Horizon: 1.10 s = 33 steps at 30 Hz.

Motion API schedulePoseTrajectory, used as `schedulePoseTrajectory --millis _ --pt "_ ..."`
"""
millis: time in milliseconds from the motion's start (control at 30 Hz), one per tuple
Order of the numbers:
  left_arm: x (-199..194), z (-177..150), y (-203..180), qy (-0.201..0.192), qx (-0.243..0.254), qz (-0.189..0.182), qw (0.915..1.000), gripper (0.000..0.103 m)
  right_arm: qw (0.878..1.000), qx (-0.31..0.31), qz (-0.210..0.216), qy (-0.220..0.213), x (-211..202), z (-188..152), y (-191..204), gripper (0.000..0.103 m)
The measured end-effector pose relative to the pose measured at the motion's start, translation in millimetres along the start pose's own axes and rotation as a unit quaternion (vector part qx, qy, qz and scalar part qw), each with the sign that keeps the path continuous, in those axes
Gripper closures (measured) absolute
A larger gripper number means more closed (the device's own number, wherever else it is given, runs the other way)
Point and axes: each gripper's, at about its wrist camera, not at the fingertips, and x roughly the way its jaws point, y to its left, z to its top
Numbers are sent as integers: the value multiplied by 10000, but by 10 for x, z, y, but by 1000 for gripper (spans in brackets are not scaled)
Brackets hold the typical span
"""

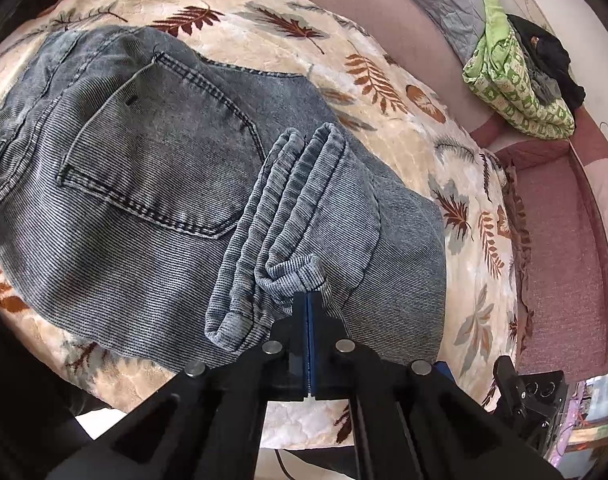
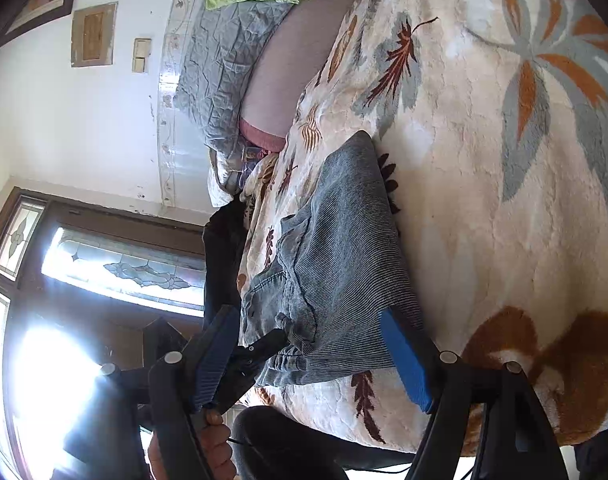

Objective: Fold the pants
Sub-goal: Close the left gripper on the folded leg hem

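Your left gripper (image 1: pixel 308 300) has its blue pads pressed together, pinching a bunched hem of the pants (image 1: pixel 152 168), which lie folded on the leaf-print blanket (image 1: pixel 383 80) with a back pocket (image 1: pixel 160 148) facing up and the ribbed cuffs stacked beside your jaws. Further right in that view, a green patterned cloth (image 1: pixel 511 88) sits on the pink sofa (image 1: pixel 559 248). Your right gripper (image 2: pixel 311 356) is spread wide, its fingers either side of the pants' near edge, clasping nothing.
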Motion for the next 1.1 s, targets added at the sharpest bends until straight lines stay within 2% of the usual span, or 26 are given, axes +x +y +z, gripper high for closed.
schedulePoseTrajectory --millis 67,167,233,333,367,400,467,600,700,900,933,1000,1100 --pt "-83 -26 -64 -152 164 -5 9997 103 10000 38 -14 -26 -12 8 -26 26" --pt "-28 -7 -71 136 103 -84 9998 103 9999 105 -19 -63 -25 17 -50 27" --pt "5 -5 -50 185 27 -18 9998 99 9999 81 -32 -75 -29 17 -39 26" --pt "-10 -21 -59 159 7 -55 9999 72 9999 56 -33 -82 -34 13 -29 26" --pt "-21 -20 -67 129 -17 53 9999 47 9999 61 -34 -86 -36 13 -32 26" --pt "-50 -19 -51 44 -116 37 9999 38 9999 77 -31 -86 -37 14 -38 26" --pt "-102 -5 -43 -128 -179 -9 9998 38 9999 96 -13 -88 -40 16 -40 26" --pt "-35 63 -16 -48 -319 11 9995 39 9999 110 23 -76 -40 25 -48 26" --pt "-55 70 -68 -156 -308 8 9994 40 9999 108 52 -69 -36 25 -39 26" --pt "33 68 -94 -67 -351 272 9990 40 9998 148 81 -92 -51 34 -51 26" --pt "58 64 -73 -5 -388 308 9988 41 9998 150 85 -93 -52 33 -51 26" --pt "39 46 -38 -6 -436 384 9983 54 9998 154 82 -93 -47 27 -49 26" --pt "33 49 -4 47 -494 361 9981 55 9998 161 98 -116 -51 29 -43 26"
